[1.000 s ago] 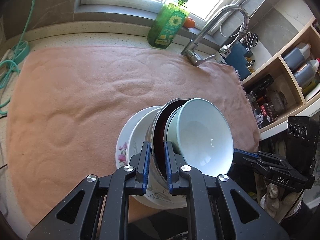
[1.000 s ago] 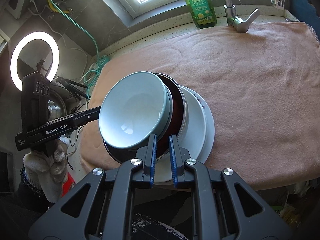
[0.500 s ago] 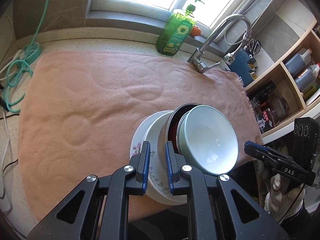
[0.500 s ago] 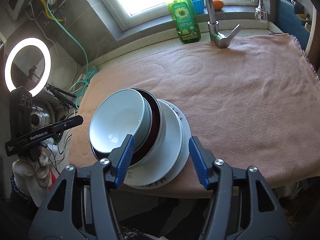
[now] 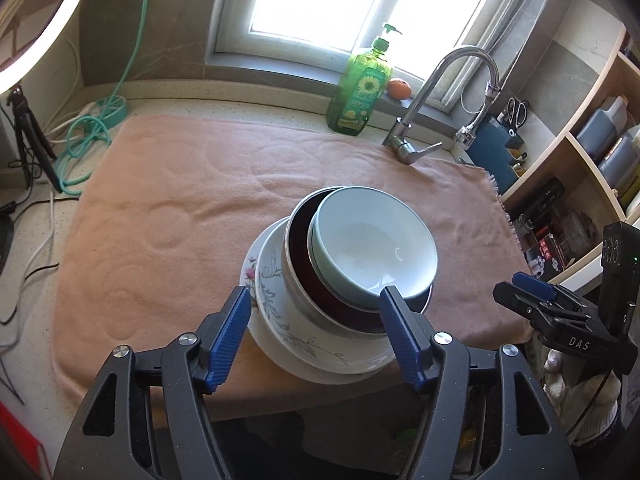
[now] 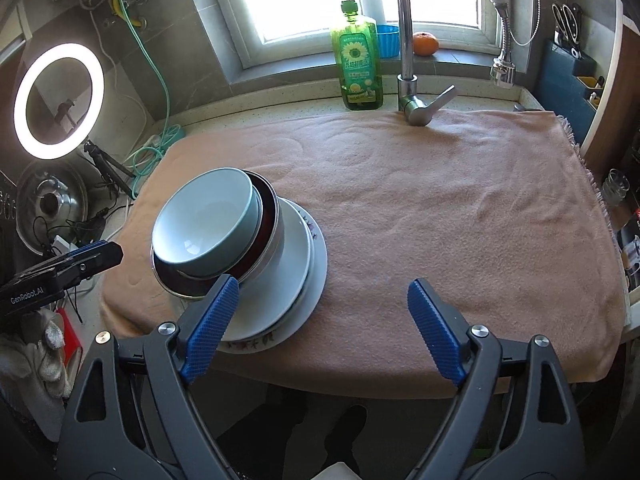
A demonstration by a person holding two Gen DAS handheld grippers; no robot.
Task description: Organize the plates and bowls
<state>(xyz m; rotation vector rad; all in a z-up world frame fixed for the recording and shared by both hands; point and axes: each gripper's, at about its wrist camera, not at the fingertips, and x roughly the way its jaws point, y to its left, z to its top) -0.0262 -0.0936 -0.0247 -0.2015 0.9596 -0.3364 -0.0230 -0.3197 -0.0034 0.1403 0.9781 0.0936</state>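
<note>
Looking down along my tongs, I am seeing the stack of dishes only in part: each piece is covering most of the one beneath it, so the flowered plate (image 5: 249, 270) at the bottom is showing just a crescent of rim with pink blossoms, and how many plates are lying under the white bowl (image 5: 276, 304) I cannot tell. The dark-lined metal bowl (image 5: 298, 236) is hiding behind the pale blue bowl (image 5: 372, 248) except for its steel wall and a dark red sliver inside.

The stack is sitting on the peach towel (image 5: 180, 200) near its front edge, close to the counter's lip. All the dishes are opening upward, but the two upper bowls are leaning, tilted toward my right gripper's side rather than sitting level, and nesting off-centre.

The pale blue bowl is looking glossy, with a small highlight in its bottom; the white bowl is carrying a grey leaf-and-stem pattern.

My left gripper (image 5: 316, 332) is spreading its jaws, with the near edge of the stack showing between the blue pads but neither pad pressing on it. My right gripper (image 6: 324, 320) is also spreading wide; its left pad is overlapping the stack's edge in view, and only towel and the plate's rim are lying between the jaws.

A gloved hand (image 6: 28, 356) is holding the left gripper, mostly cut off by the frame.
</note>
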